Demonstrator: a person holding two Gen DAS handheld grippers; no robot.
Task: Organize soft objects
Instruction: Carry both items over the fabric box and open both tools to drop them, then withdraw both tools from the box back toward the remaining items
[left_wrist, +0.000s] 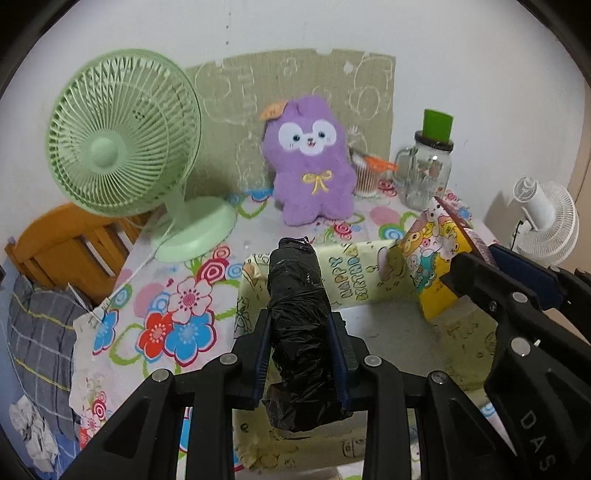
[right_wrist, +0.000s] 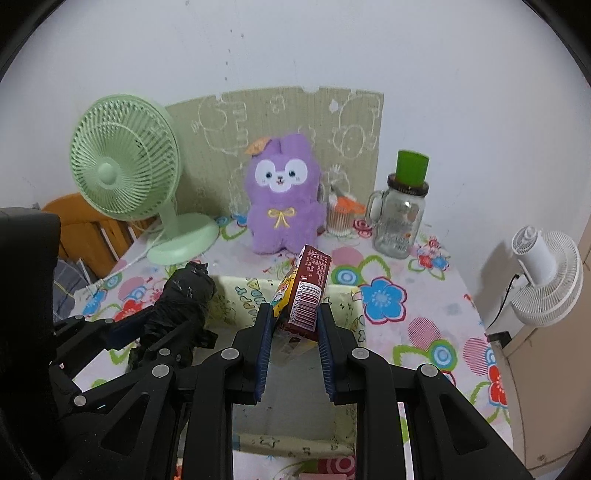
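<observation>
My left gripper (left_wrist: 300, 325) is shut on a roll of black plastic bags (left_wrist: 297, 325) and holds it above a pale yellow "Happy Birthday" box (left_wrist: 354, 280). It also shows in the right wrist view (right_wrist: 181, 306). My right gripper (right_wrist: 293, 314) is shut on a yellow and brown cartoon snack pack (right_wrist: 303, 295), held over the same box (right_wrist: 240, 295). In the left wrist view the pack (left_wrist: 430, 258) hangs at the right over the box. A purple plush rabbit (left_wrist: 312, 162) sits upright at the back of the table.
A green desk fan (left_wrist: 122, 147) stands at back left. A glass jar with a green cup on it (left_wrist: 428, 166) and a cotton swab holder (left_wrist: 365, 177) stand at back right. A white fan (right_wrist: 543, 273) is off the table's right edge. A wooden chair (left_wrist: 62, 251) stands left.
</observation>
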